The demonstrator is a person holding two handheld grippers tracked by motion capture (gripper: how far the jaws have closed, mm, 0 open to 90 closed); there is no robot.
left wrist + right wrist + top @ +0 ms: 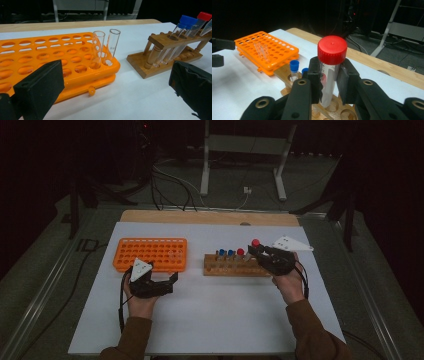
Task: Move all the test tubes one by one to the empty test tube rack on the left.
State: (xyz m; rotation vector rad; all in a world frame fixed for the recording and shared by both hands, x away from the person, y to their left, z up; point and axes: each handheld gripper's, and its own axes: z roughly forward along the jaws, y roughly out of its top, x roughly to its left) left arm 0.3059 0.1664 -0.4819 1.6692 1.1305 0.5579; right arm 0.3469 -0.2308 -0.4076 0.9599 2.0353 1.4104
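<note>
Over the wooden rack (287,75), right gripper (329,77) is clamped on the red-capped tube (331,65) just below its cap, tube foot at a rack hole. Light, stiff, smooth-walled, likely slippery: grip high, keep upright. Left gripper (112,87) stands open, idle beside orange rack (50,57).

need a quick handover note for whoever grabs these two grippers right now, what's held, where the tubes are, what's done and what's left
Right gripper: shut on the red-capped tube, held upright just above the wooden rack, its bottom at a rack hole.
Left gripper: open, nothing between the jaws, resting on the table in front of the orange rack.
Wooden rack: two blue-capped tubes and another red-capped one stand in it.
Orange rack: two clear uncapped glass tubes stand in its corner holes.
Done: hard to say beyond the grip on the tube.
Left: probably finish moving the held tube; whether it is going in or out, I cannot tell.
</note>
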